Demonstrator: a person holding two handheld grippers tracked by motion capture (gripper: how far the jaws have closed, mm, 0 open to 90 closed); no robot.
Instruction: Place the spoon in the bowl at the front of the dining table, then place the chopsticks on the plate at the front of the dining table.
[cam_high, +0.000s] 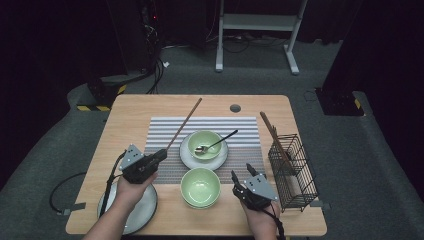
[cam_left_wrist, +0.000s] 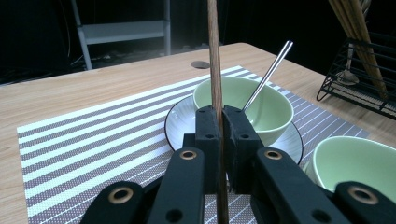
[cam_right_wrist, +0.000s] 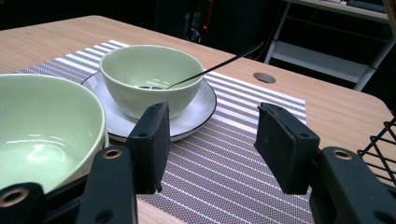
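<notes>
The wooden bench (cam_high: 130, 120) carries a striped placemat (cam_high: 165, 125) across its middle. At its right edge stands a black wire basket (cam_high: 300, 185) with more chopsticks (cam_high: 272, 132) leaning out of it. A grey plate (cam_high: 145, 207) lies at the near left corner, partly under the left forearm. On the mat a white saucer (cam_high: 186, 156) holds the far green bowl (cam_high: 212, 138), with a metal spoon (cam_high: 222, 140) resting in it, handle pointing up and right. The near green bowl (cam_high: 200, 186) sits just in front, between the two hands.

The left claw (cam_high: 161, 154) is closed tight on a long brown chopstick (cam_high: 186, 122), gripping it near its lower end; the stick runs up and away over the mat toward the bench's far edge. In the left gripper view the chopstick (cam_left_wrist: 215, 65) rises straight between the pressed pads, and its top is cut off by the frame.

The right claw (cam_high: 241, 175) stands wide with nothing between its jaws, just right of the near bowl. In the right gripper view the near bowl (cam_right_wrist: 42, 126) is cut off at the left.
</notes>
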